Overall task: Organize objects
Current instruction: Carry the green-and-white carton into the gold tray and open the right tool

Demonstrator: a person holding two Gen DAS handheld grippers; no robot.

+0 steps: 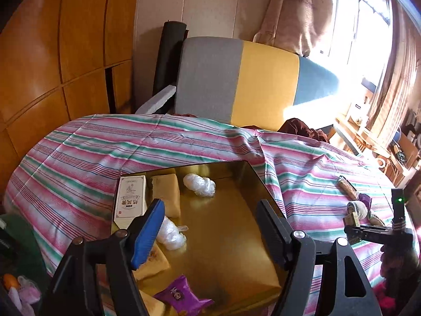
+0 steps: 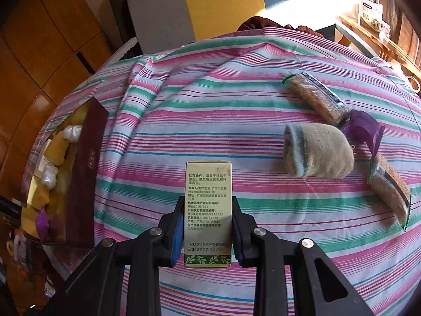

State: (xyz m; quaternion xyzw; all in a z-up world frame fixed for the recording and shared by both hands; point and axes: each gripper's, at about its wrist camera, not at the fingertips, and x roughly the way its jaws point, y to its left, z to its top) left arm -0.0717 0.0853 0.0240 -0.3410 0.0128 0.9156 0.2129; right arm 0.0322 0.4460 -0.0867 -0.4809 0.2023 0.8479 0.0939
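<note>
My right gripper (image 2: 206, 226) is shut on a small cream box with green print (image 2: 208, 210), held above the striped cloth. My left gripper (image 1: 210, 218) is open and empty, hovering over a gold-lined box (image 1: 236, 237). That box holds a white carton (image 1: 130, 198), yellow packets (image 1: 168, 193), white plastic-wrapped bundles (image 1: 199, 184) and a purple snack packet (image 1: 181, 293). The same box (image 2: 86, 158) shows at the left of the right wrist view. On the cloth lie a rolled grey sock (image 2: 319, 154), two cereal bars (image 2: 318, 96) and a purple wrapper (image 2: 364, 129).
The striped cloth (image 1: 105, 144) covers a rounded table. A grey, yellow and blue chair (image 1: 236, 84) stands behind it. Wooden cabinets (image 1: 52, 52) are at the left, a bright window and cluttered shelves (image 1: 381, 131) at the right. The right gripper (image 1: 368, 230) shows at the left view's right edge.
</note>
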